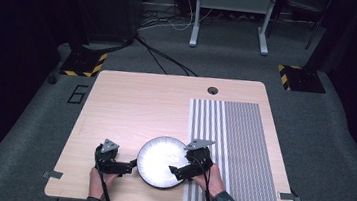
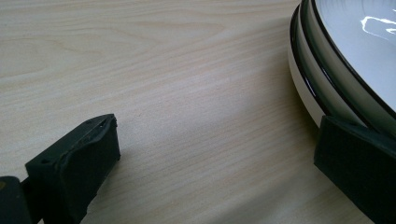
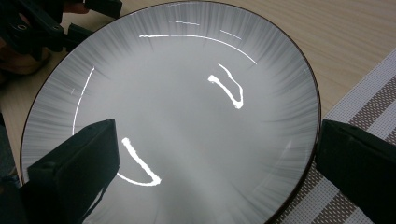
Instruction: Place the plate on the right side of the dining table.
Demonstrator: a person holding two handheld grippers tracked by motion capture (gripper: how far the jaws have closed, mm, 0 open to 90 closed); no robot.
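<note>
High view showed the plate (image 1: 161, 161) near the front edge of the desk (image 1: 130, 110), partly touching the striped mat (image 1: 242, 147). My left tongs (image 1: 132, 166) were open at its left rim, my right tongs (image 1: 174, 170) open over its right side, one jaw above the glaze and one outside the rim. I judged the glossy rim could slip if the jaws closed unevenly. A push from one side only could slide the plate toward the desk edge.
</note>
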